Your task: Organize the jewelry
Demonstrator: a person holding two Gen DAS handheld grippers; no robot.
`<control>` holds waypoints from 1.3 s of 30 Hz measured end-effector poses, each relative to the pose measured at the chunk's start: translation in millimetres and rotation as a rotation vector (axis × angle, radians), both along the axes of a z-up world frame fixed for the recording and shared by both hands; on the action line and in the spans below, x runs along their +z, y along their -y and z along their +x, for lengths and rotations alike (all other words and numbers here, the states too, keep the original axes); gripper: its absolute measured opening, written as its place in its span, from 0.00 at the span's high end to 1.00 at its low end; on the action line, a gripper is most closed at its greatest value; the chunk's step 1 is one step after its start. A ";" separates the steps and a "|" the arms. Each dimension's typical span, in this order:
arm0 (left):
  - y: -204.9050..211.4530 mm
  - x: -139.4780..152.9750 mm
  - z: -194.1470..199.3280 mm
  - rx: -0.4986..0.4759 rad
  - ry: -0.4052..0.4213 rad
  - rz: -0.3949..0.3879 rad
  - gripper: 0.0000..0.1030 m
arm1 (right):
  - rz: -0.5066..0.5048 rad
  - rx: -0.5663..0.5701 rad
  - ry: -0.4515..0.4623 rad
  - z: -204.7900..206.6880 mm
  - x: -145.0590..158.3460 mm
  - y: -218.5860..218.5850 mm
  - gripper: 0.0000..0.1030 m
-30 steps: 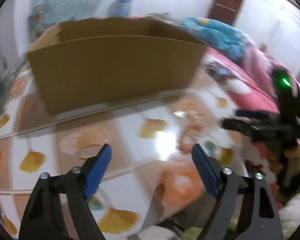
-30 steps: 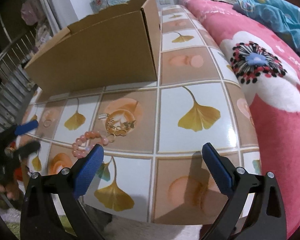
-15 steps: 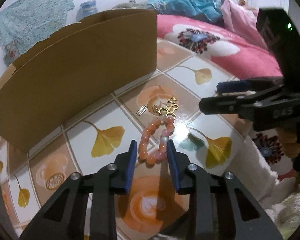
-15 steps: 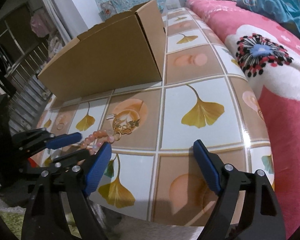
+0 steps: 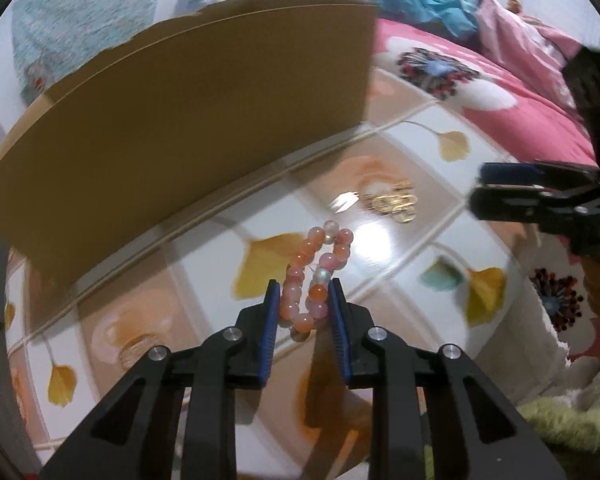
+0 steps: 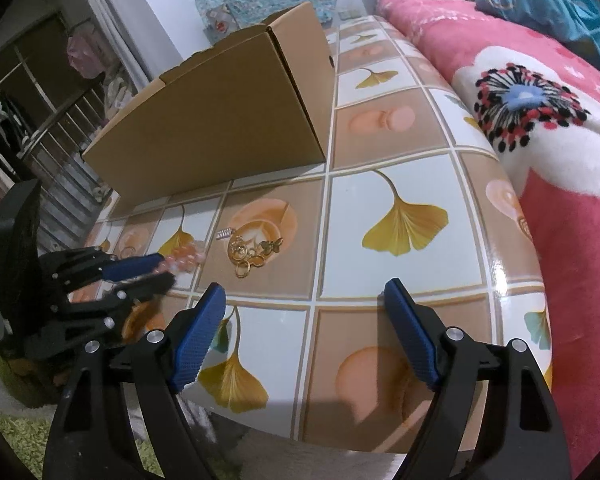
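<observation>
on the tiled surface [image 6: 400,152] in front of me, my left gripper [image 5: 304,300] has just been closing, its fingers now pressed on both sides of the pink bead bracelet [image 5: 318,272]. just beyond the beads lies a tangle of gold jewelry [image 6: 252,252] with a small silver charm [image 6: 223,234] beside it. a cardboard box [image 6: 228,120] stands behind them. my right gripper [image 6: 304,332] hangs near the surface's front edge, fingers apart around nothing. a pink flowered blanket [image 6: 540,92] lies on the bed alongside.
</observation>
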State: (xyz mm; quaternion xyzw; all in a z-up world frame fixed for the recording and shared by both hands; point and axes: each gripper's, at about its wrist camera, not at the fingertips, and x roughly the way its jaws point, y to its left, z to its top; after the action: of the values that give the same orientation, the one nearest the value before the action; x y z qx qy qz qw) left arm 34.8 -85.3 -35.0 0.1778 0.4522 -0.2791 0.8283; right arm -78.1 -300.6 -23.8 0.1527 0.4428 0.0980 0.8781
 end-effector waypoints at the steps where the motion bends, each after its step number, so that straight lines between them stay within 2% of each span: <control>1: -5.6 0.2 1.2 0.011 -0.002 -0.002 0.77 | 0.004 -0.002 -0.001 0.2 0.0 0.5 0.25; 9: -55.5 -0.3 17.6 0.142 0.014 0.001 0.75 | -0.017 -0.004 -0.015 4.7 0.5 -2.7 0.25; 13: -80.2 0.9 27.8 0.240 0.016 0.001 0.59 | -0.041 -0.010 -0.027 7.5 1.3 -7.7 0.23; 15: -87.7 5.2 27.3 0.257 0.021 -0.024 0.53 | -0.069 -0.010 -0.035 9.6 1.7 -12.3 0.20; 18: -89.7 16.1 18.7 0.233 0.043 -0.089 0.40 | -0.117 0.000 -0.047 13.4 3.3 -23.8 0.20; 20: -83.5 18.7 9.1 0.182 0.038 -0.120 0.33 | -0.153 0.012 -0.058 15.8 3.0 -33.7 0.17; 24: -63.4 4.5 -0.8 0.126 -0.001 -0.088 0.27 | -0.258 0.003 -0.107 21.7 -4.0 -51.1 0.09; 28: -49.8 -8.6 -6.1 0.138 -0.011 -0.056 0.17 | -0.394 0.004 -0.135 25.0 -9.5 -70.2 0.08; 32: -41.9 -14.0 -5.1 0.147 -0.001 -0.021 0.05 | -0.369 -0.024 -0.181 29.9 -10.8 -69.0 0.08; 39: -40.3 -14.6 -4.8 0.169 0.009 -0.032 0.05 | -0.363 -0.051 -0.239 38.3 -11.2 -66.6 0.08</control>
State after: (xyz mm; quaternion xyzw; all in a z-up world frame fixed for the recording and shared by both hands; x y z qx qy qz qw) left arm 30.0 -45.0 -49.6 0.1273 0.4572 -0.2147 0.8536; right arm -39.8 -234.0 -35.0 0.0139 0.5501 -0.0244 0.8347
